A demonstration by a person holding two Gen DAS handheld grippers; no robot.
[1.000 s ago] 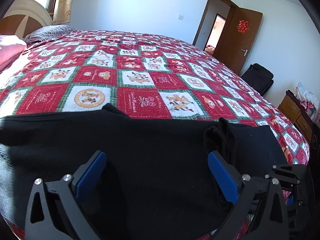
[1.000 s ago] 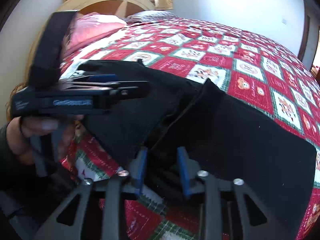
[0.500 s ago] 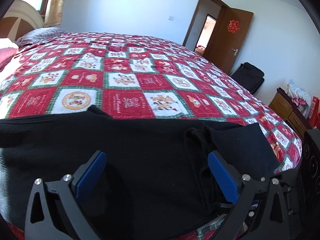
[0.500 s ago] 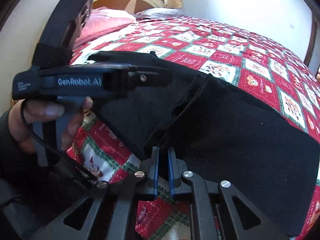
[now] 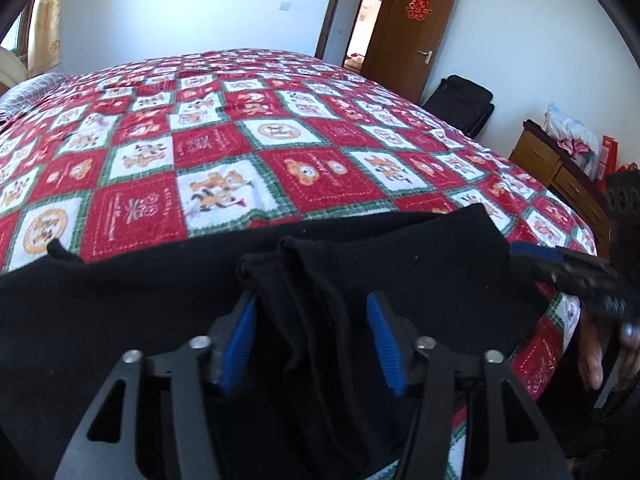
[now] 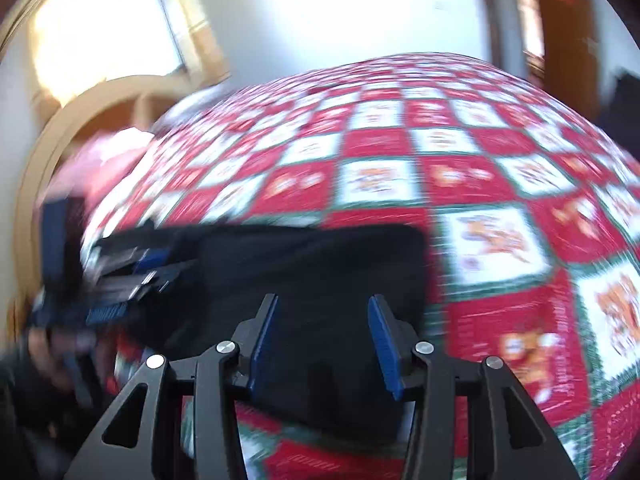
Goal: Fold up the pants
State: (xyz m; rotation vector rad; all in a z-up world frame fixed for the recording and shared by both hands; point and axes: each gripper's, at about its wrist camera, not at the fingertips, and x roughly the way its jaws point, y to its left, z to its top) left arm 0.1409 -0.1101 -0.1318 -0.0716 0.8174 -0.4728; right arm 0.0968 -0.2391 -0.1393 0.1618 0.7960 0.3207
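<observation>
Black pants (image 5: 120, 312) lie across the near edge of a bed with a red, white and green checked bedspread (image 5: 280, 140). My left gripper (image 5: 310, 320) points down at them, its jaws closing around a raised fold of the cloth; both blue pad faces still show. My right gripper (image 5: 568, 272) comes in from the right beside the pants' end, held by a hand (image 5: 600, 352). In the blurred right wrist view my right gripper (image 6: 322, 320) hovers over the pants (image 6: 320, 256), its jaws opening with nothing pressed between them. The left gripper (image 6: 132, 272) shows at the left.
A brown door (image 5: 416, 28) stands open at the back right, with a black suitcase (image 5: 460, 104) and a wooden dresser (image 5: 560, 176) along the right wall. A curved headboard (image 6: 80, 120) and a pink pillow (image 6: 108, 160) lie at the bed's left end.
My left jaws have narrowed from wide open around the raised fold, and that view has swung right. My right jaws went from shut to apart as the gripper swept sideways.
</observation>
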